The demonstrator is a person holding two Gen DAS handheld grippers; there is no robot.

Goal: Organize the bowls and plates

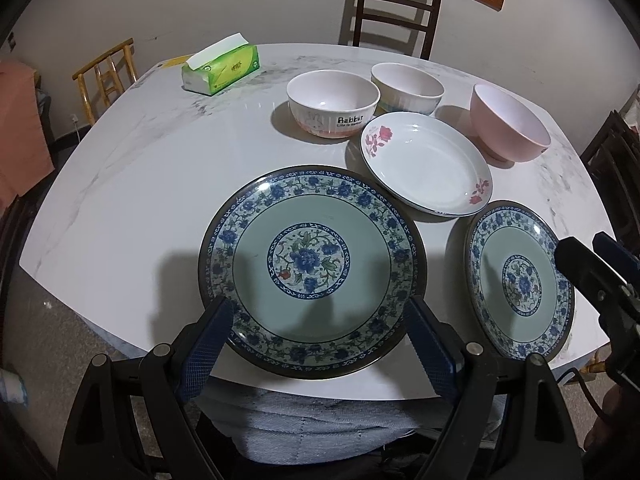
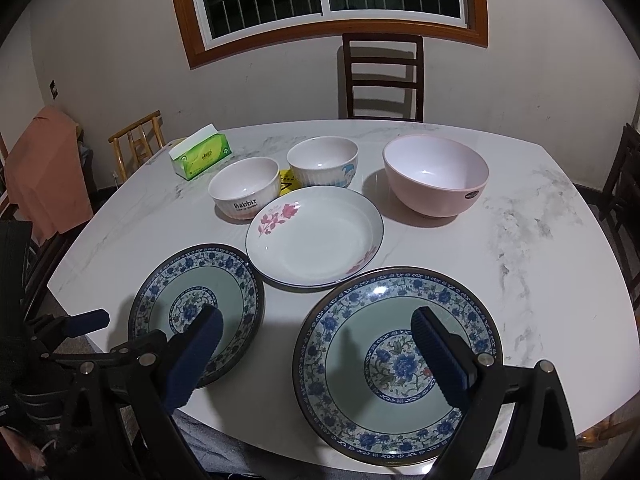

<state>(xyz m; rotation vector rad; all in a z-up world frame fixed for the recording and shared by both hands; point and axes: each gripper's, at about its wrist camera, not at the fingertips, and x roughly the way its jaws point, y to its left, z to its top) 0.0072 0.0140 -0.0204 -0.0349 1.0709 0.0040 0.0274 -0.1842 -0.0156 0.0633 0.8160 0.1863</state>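
Two hand-held grippers hover at the near edge of a white marble table [image 1: 120, 208], each with its fingers spread wide and holding nothing. The left gripper [image 1: 320, 332] frames one blue-patterned plate [image 1: 312, 268]; the right gripper [image 2: 316, 344] sits above a matching blue plate [image 2: 396, 364] beside it. Just behind them lies a white plate with pink flowers [image 2: 316, 236]. Farther back stand three bowls: a "Rabbit" bowl [image 2: 245, 188], a ribbed bowl [image 2: 322, 160] and a larger pink bowl [image 2: 436, 174]. A green tissue pack [image 2: 200, 156] rests at the far left, and a dark chair [image 2: 382, 76] stands beyond the table.
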